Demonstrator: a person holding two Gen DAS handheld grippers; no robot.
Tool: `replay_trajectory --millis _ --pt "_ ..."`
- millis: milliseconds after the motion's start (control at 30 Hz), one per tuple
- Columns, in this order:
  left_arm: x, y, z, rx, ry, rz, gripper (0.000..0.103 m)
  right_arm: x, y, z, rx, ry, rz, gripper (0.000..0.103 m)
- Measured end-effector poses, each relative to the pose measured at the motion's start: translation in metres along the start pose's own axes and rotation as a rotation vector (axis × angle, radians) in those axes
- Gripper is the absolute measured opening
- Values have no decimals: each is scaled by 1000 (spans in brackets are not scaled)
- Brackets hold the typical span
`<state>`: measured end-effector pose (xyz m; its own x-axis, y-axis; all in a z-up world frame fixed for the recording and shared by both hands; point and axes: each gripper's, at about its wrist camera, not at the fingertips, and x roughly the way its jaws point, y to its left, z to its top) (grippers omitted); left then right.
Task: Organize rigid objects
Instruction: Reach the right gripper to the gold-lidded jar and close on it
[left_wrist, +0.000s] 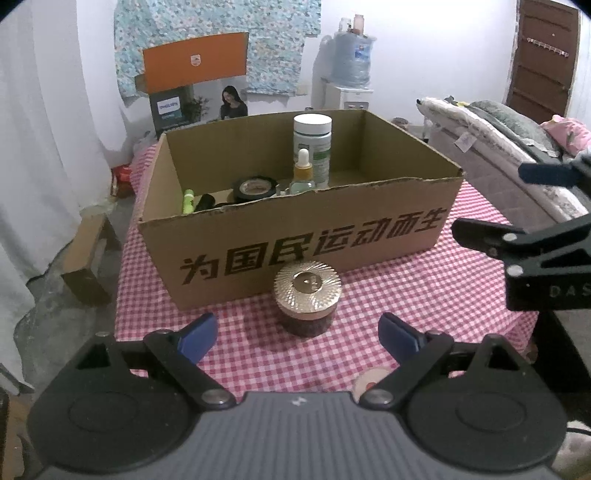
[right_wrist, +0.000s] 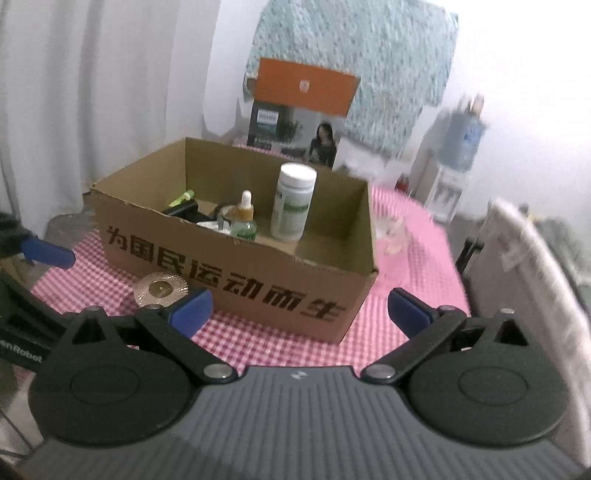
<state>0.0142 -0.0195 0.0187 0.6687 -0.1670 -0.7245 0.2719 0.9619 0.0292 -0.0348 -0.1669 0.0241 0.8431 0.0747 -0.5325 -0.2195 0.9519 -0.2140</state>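
An open cardboard box (left_wrist: 295, 243) stands on the red-checked table and shows in the right wrist view too (right_wrist: 258, 280). Inside are a white-capped bottle (left_wrist: 312, 147), a dropper bottle (left_wrist: 303, 170), a black tape roll (left_wrist: 255, 187) and a green tube (left_wrist: 188, 201). A jar with a gold ribbed lid (left_wrist: 306, 299) stands on the cloth in front of the box, also in the right wrist view (right_wrist: 160, 290). My left gripper (left_wrist: 297, 338) is open and empty, just short of the jar. My right gripper (right_wrist: 299, 314) is open and empty, before the box's right front corner; it shows in the left view (left_wrist: 517, 206).
A bed (left_wrist: 509, 147) lies to the right of the table. A water dispenser (left_wrist: 351, 66) and an orange printed box (left_wrist: 195, 88) stand at the back wall. A wooden bench (left_wrist: 88, 254) is on the floor to the left. A small white round object (left_wrist: 365, 384) lies under my left gripper's right finger.
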Motion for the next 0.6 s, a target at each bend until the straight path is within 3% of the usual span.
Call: replay_trajectory --millis 100,267,400,600 --pt "4 1 -1 7 2 3 95 -1 2 7 -14 -12 40 102" --pt "13 0 -3 30 6 11 95 3 -14 10 114 -10 220 102" --pt "24 0 -3 47 10 16 95 23 -29 9 270 57 351 102" --pt "44 1 -1 86 25 13 92 61 -32 3 436 157 460 101"
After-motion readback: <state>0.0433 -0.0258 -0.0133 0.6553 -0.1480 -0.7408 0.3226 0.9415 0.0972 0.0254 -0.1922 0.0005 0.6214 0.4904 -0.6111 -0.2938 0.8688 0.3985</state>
